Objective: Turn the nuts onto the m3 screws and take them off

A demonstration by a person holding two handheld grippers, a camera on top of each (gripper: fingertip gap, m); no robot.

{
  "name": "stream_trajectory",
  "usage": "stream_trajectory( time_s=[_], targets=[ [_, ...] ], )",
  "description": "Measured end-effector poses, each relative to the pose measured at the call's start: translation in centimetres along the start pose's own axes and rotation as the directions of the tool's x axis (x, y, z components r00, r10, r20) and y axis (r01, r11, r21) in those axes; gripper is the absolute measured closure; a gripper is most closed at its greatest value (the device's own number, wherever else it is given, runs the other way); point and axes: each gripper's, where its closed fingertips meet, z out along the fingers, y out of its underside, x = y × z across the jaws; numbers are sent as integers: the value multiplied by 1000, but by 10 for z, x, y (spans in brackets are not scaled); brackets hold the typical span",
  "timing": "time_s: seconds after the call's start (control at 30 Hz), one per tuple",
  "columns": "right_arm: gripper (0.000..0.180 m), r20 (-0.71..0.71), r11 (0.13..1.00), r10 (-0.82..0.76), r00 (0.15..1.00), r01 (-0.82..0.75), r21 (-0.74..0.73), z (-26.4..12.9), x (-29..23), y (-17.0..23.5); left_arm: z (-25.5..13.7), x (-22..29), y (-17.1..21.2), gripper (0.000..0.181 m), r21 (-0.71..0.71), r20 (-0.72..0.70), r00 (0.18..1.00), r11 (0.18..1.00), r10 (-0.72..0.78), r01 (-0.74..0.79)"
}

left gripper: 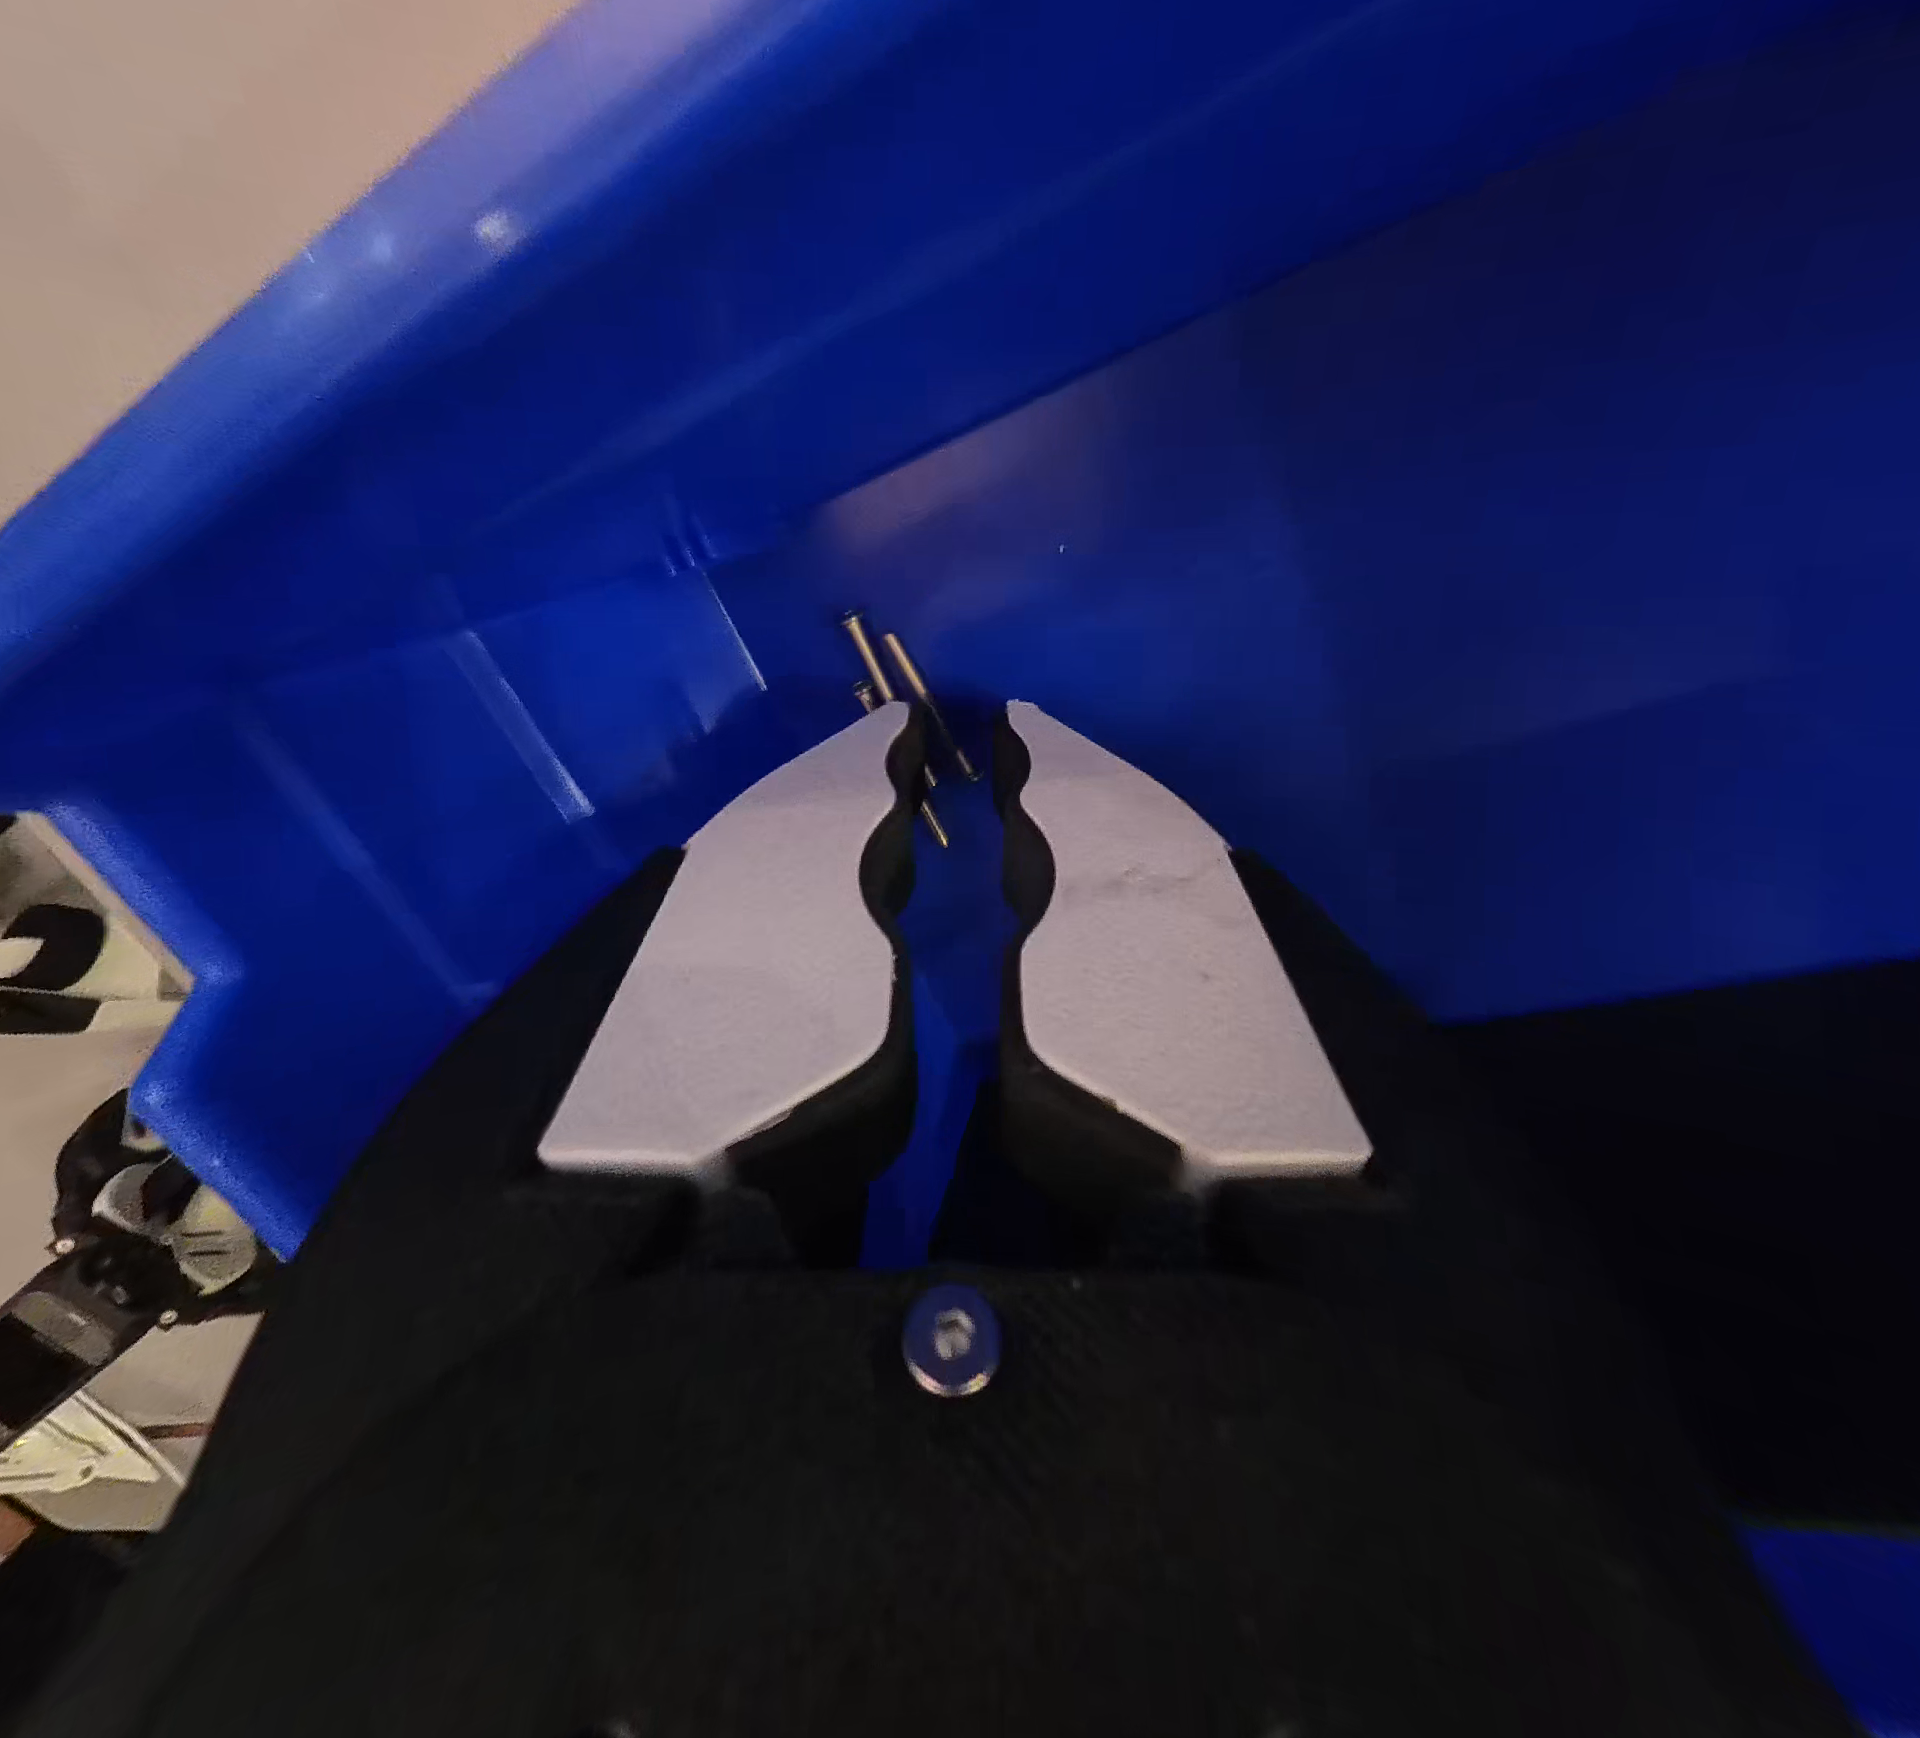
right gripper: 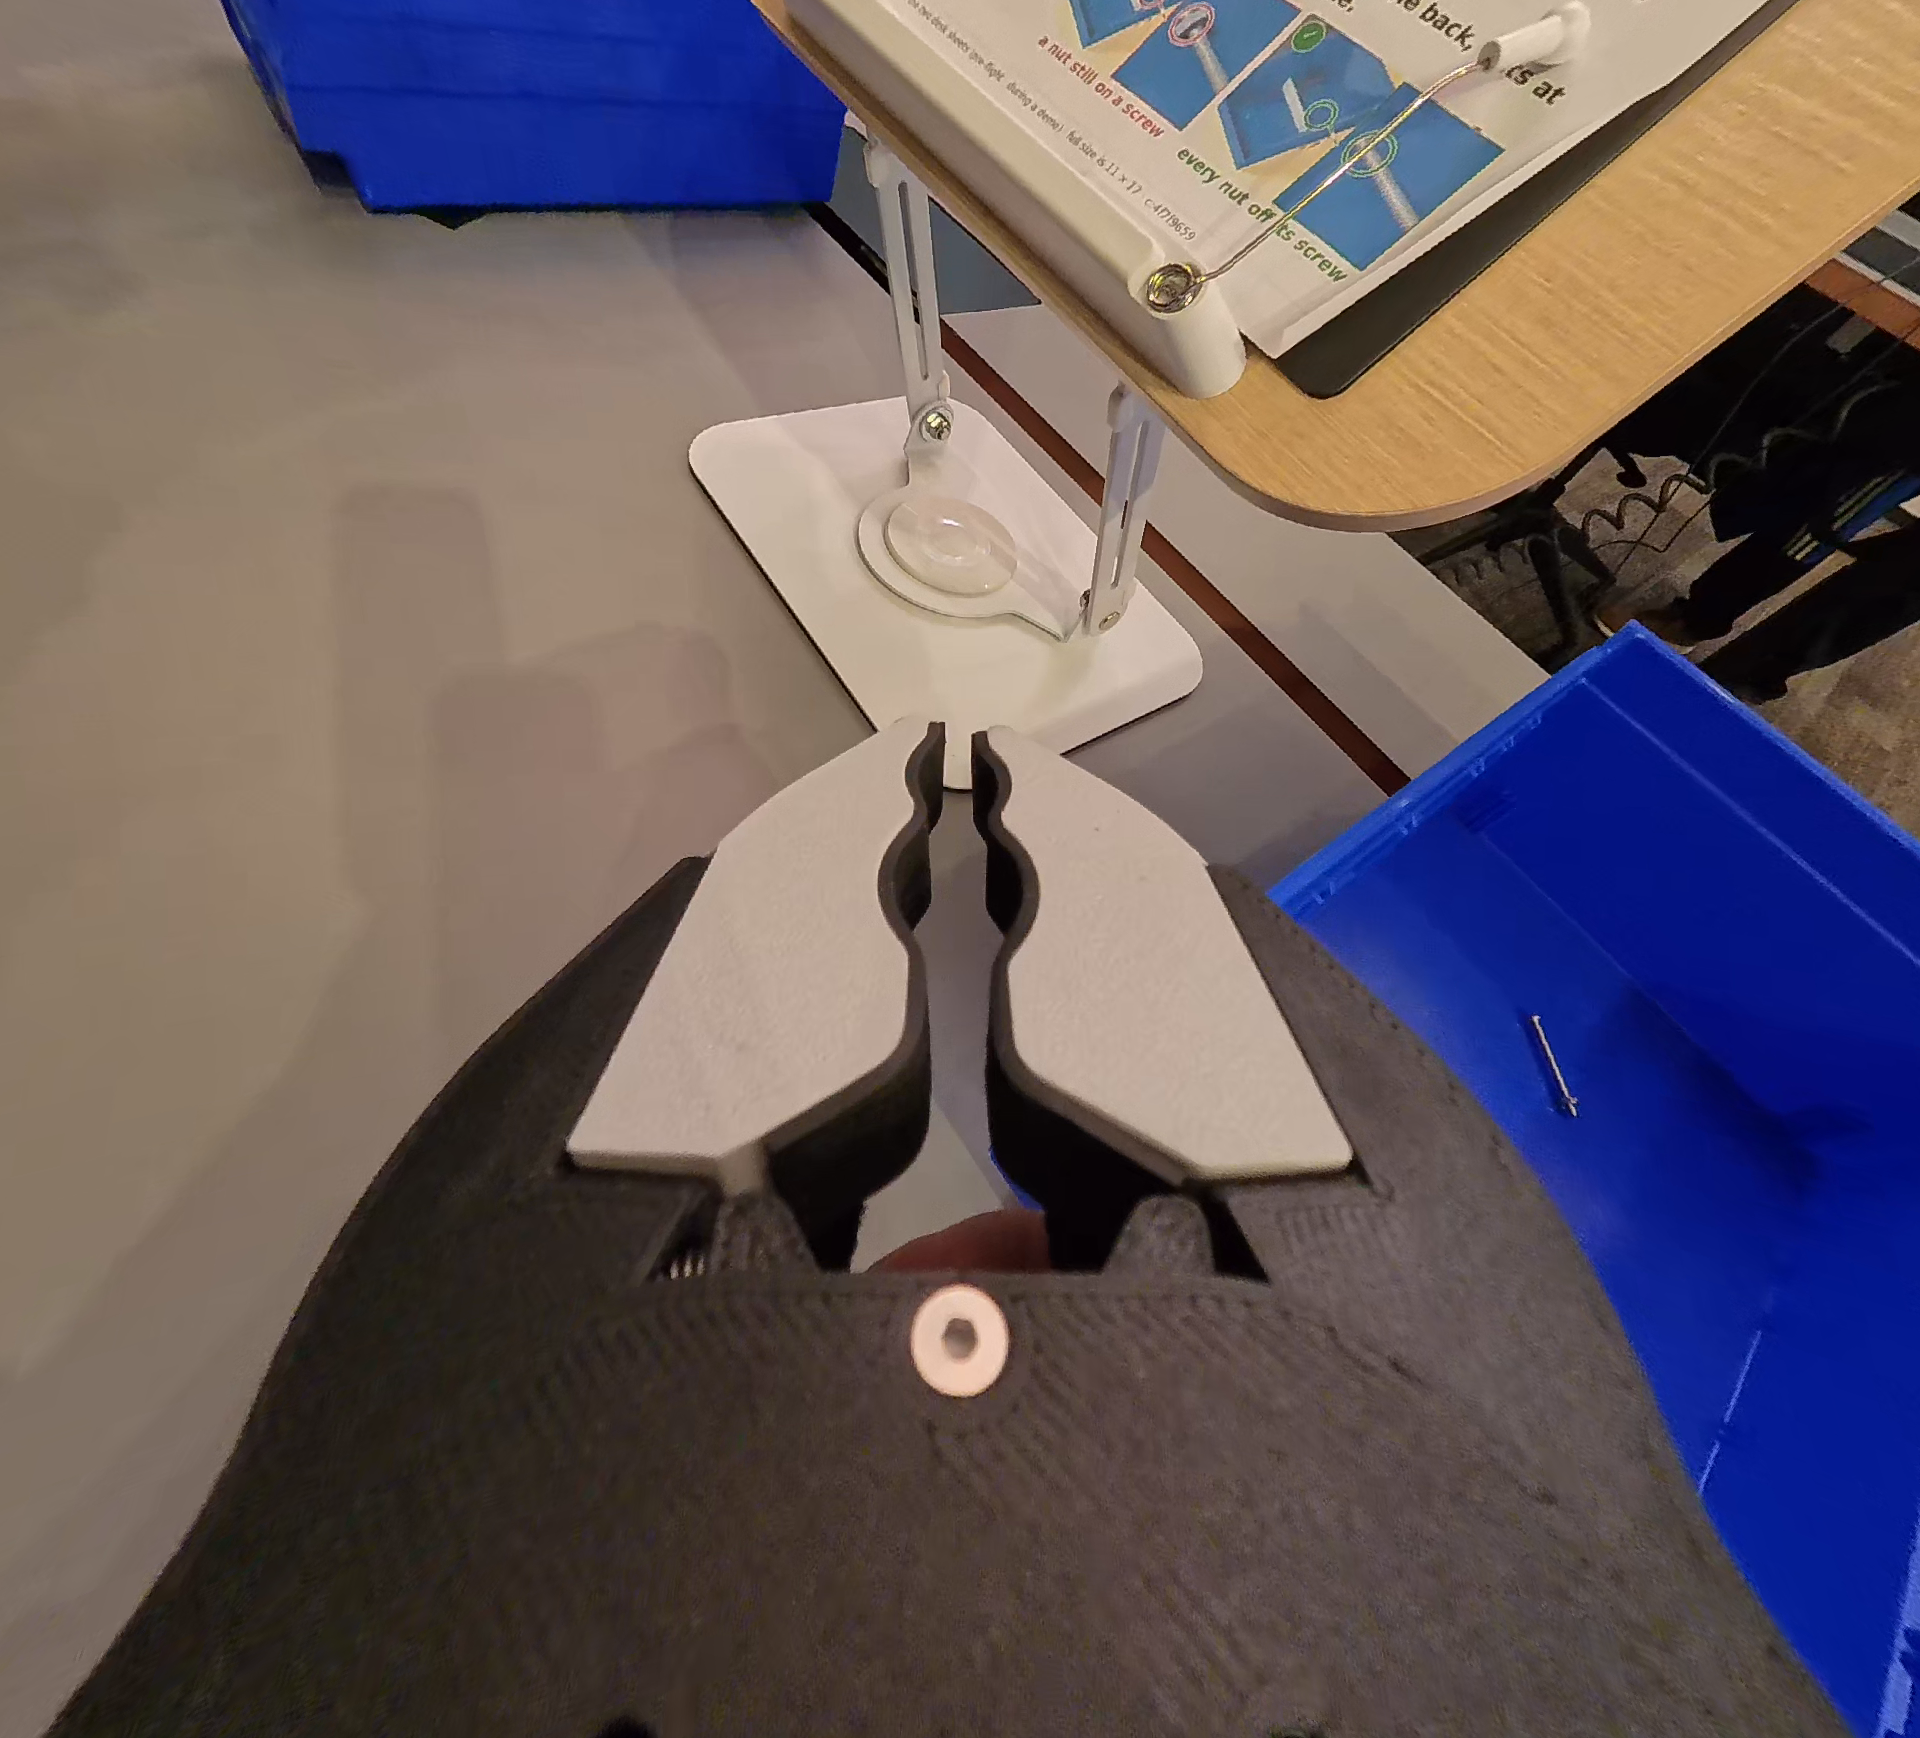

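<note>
1. The left hand-held gripper point(left gripper: 958, 709) reaches down into a blue plastic bin point(left gripper: 1143, 254). Its grey fingers stand a little apart and hold nothing.
2. A few thin metal screws point(left gripper: 871, 662) lie on the bin floor right at the fingertips. One finger hides part of them. The nuts are too small to make out.
3. The right hand-held gripper point(right gripper: 958, 739) hangs over the smooth grey counter point(right gripper: 312, 649), almost closed and empty.
4. Beside it, a second blue bin point(right gripper: 1558, 909) holds one screw point(right gripper: 1554, 1065).
</note>
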Motion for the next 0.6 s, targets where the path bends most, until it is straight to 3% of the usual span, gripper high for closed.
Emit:
stream_trajectory(
  time_s=[0.6],
  targets=[
    [175, 3, 1000, 2, 1000, -2, 14, -2, -1, -4, 2, -1, -1, 180, 42, -69, 994, 996, -80, 83]
  ],
)
